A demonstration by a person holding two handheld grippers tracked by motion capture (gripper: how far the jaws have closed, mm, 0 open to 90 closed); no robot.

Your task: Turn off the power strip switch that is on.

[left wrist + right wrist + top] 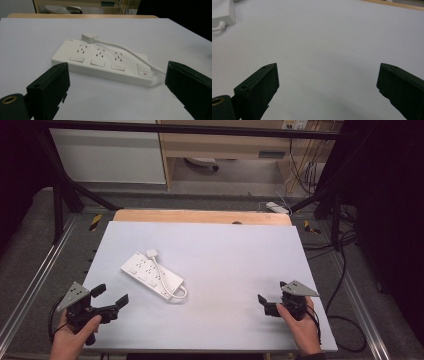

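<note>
The power strip (100, 63) looks like smooth white plastic with a faint sheen, its cable (125, 50) the same glossy white. The desk (225, 250) wears a matt, pale grey top, bare wood along its far edge. Left hand-held gripper (111, 296): matt black plastic.

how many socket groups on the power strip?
3, in a row along the power strip: one nearest the plug end, one in the middle, one next to the switch. None looks hidden.

White power strip (151, 275) lies flat, diagonal, its cord (167, 281) draped over it.
</note>
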